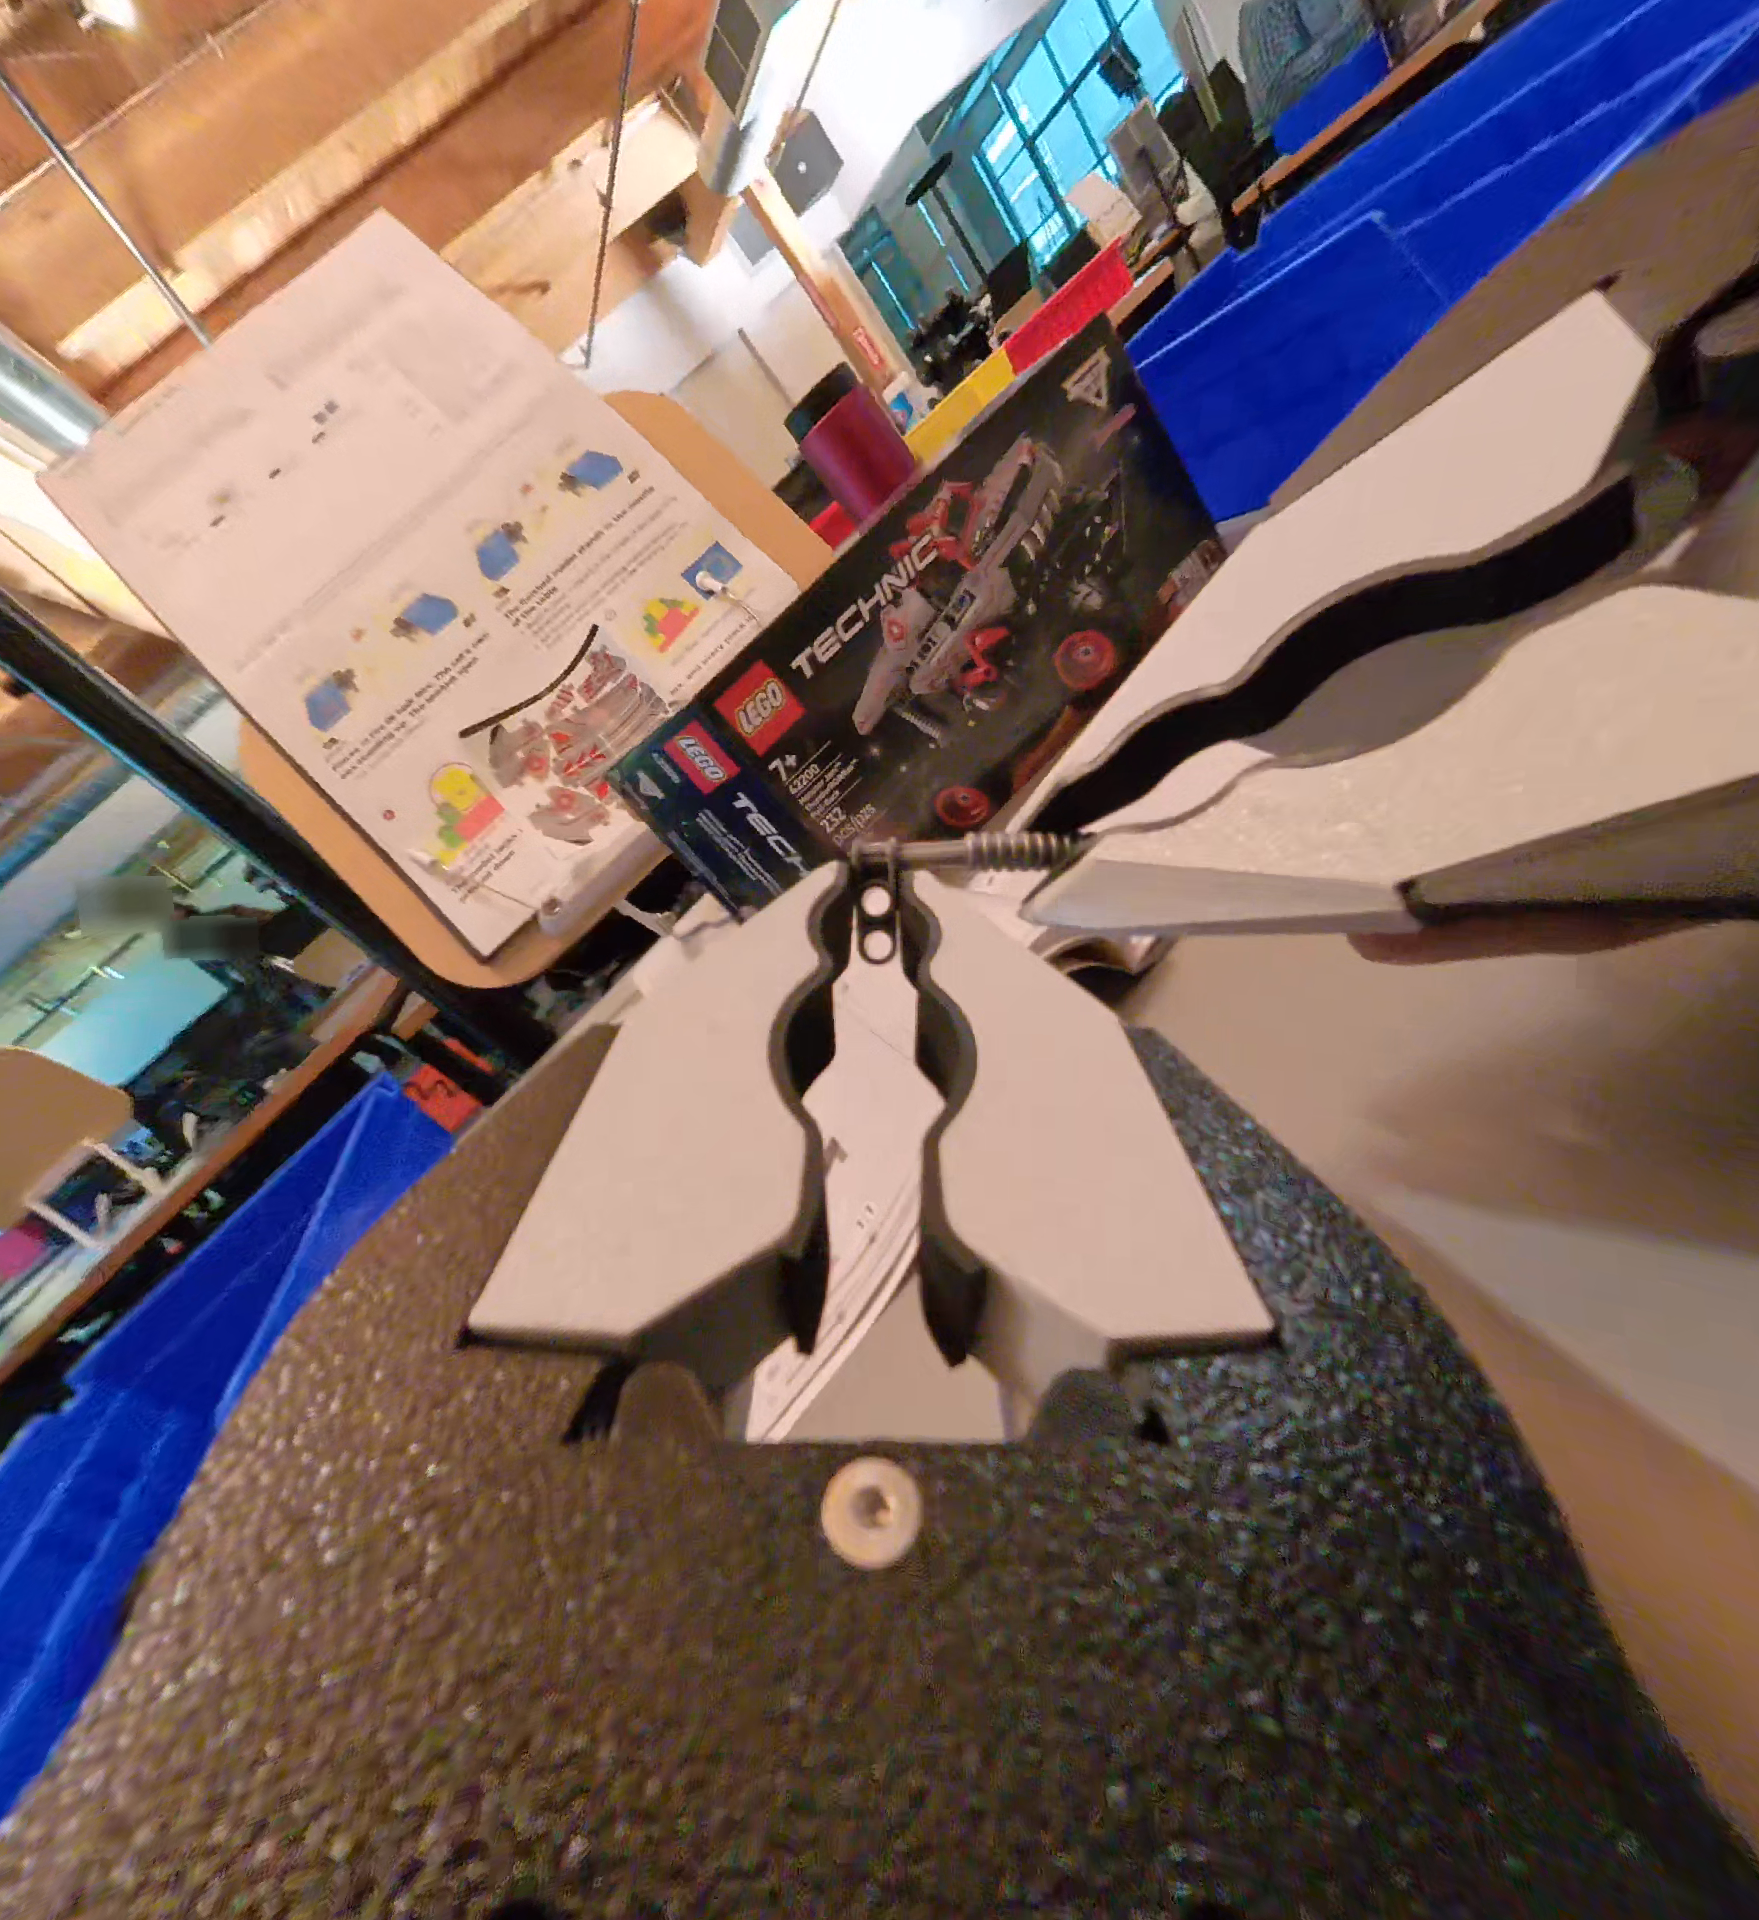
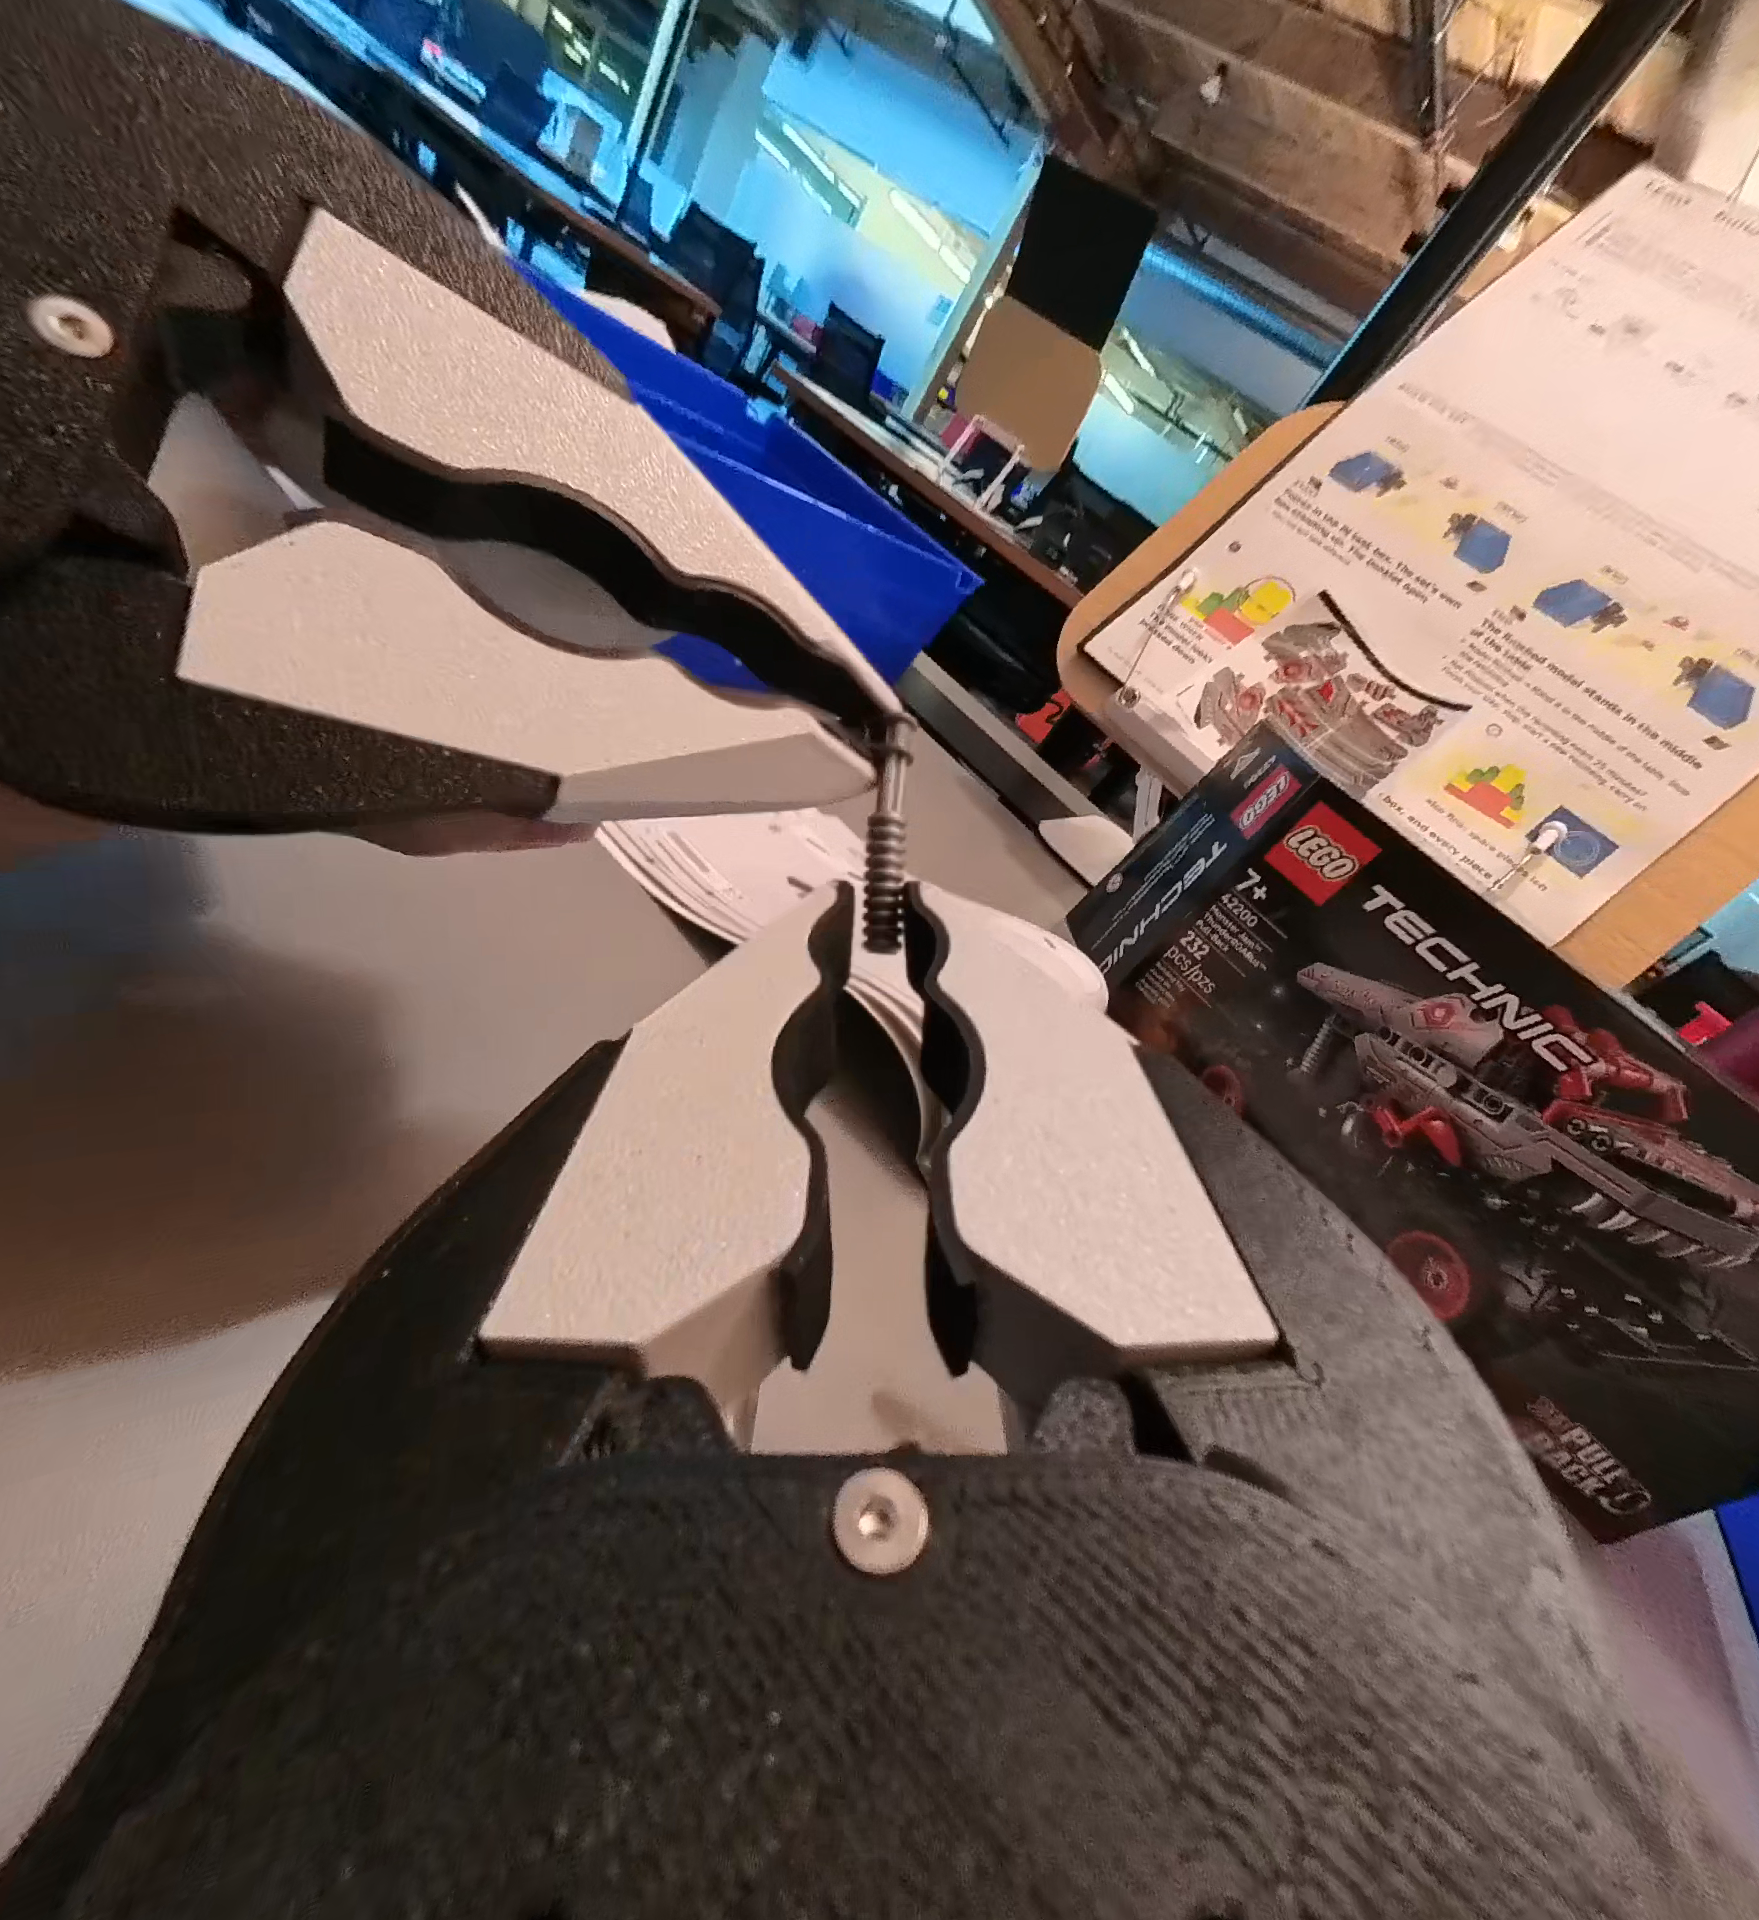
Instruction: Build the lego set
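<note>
In the left wrist view my left gripper point(image 1: 876, 885) is shut on a small black connector piece point(image 1: 876, 925) with two holes. My right gripper point(image 1: 1054, 854) comes in from the right, shut on a grey spring shock absorber point(image 1: 1000, 850). The absorber's thin rod end touches the top of the connector. In the right wrist view my right gripper point(image 2: 881, 914) grips the spring shock absorber point(image 2: 883, 878) upright. The left gripper point(image 2: 877, 736) reaches in from the upper left and meets the rod's top end. Both are held above the grey table point(image 2: 387, 987).
The black set box point(image 1: 958, 644) point(image 2: 1477, 1091) stands behind, in front of a leaning instruction sheet point(image 1: 418, 582) point(image 2: 1540, 582). An open booklet point(image 2: 750, 873) lies on the table under the grippers. Blue bins point(image 1: 1270, 343) point(image 2: 813, 520) flank the table. A dark red cup point(image 1: 854, 447) stands behind the box. Left and right tips are no more than a few centimetres apart.
</note>
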The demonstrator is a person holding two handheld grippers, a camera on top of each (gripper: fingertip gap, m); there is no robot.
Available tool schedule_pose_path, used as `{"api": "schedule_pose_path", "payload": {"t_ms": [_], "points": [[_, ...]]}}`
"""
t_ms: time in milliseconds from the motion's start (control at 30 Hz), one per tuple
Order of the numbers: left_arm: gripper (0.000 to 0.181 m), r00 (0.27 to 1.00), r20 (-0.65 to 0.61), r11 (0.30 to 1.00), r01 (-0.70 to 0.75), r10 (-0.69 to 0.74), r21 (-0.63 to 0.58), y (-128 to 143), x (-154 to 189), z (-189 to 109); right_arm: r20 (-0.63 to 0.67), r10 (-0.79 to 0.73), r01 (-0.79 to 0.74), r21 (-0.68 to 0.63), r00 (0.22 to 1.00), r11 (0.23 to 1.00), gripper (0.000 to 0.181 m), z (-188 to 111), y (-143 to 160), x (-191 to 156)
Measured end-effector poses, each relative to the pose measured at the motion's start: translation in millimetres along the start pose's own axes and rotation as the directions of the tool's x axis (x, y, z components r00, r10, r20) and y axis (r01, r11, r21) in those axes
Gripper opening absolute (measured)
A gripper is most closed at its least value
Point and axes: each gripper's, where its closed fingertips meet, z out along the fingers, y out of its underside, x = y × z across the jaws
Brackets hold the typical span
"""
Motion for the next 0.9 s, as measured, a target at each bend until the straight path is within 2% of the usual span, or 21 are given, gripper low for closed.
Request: {"api": "schedule_pose_path", "payload": {"t_ms": [133,267,367,433,533,633,700,800,900], "points": [[0.006,0.991,-0.052,0.993,0.119,-0.120,-0.015,6.2,0.2,0.6,0.001,-0.059,0.059,-0.005,0.998,0.998,0.010,1.3,-0.3,-5.1],[0.006,0.986,-0.101,0.991,0.132,-0.135,-0.035,10.2,5.1,2.6,-0.031,-0.132,0.130,-0.062,0.991,0.990,0.004,0.1,5.5,-0.2],[0.011,0.971,-0.190,0.989,0.148,-0.148,-0.010,3.9,9.4,2.1,-0.062,-0.185,0.179,-0.091,0.981,0.980,0.004,-0.6,11.8,6.1],[0.019,0.937,-0.273,0.973,0.229,-0.217,0.016,-3.7,8.8,0.3,-0.060,-0.208,0.202,-0.100,0.976,0.974,0.004,-2.3,16.4,8.8],[0.027,0.809,-0.465,0.921,0.388,-0.359,-0.035,-7.6,12.9,-1.9,-0.064,-0.242,0.238,-0.057,0.968,0.969,0.005,-7.9,12.5,13.2],[0.028,0.575,-0.682,0.857,0.492,-0.452,-0.153,-10.8,20.9,-9.4,-0.012,-0.338,0.338,0.001,0.941,0.941,0.004,-15.2,10.6,7.5],[0.028,0.459,-0.776,0.860,0.468,-0.432,-0.203,-9.2,25.2,-13.3,0.015,-0.447,0.447,-0.001,0.894,0.895,0.005,-21.9,16.8,4.3],[0.029,0.349,-0.866,0.905,0.358,-0.359,-0.231,-2.0,39.7,-20.1,0.038,-0.530,0.529,0.031,0.847,0.848,0.005,-33.8,22.9,2.9],[0.028,0.299,-0.906,0.922,0.333,-0.301,-0.197,-4.8,53.6,-22.9,0.022,-0.498,0.495,0.083,0.867,0.865,0.004,-38.6,15.1,5.1]]}}
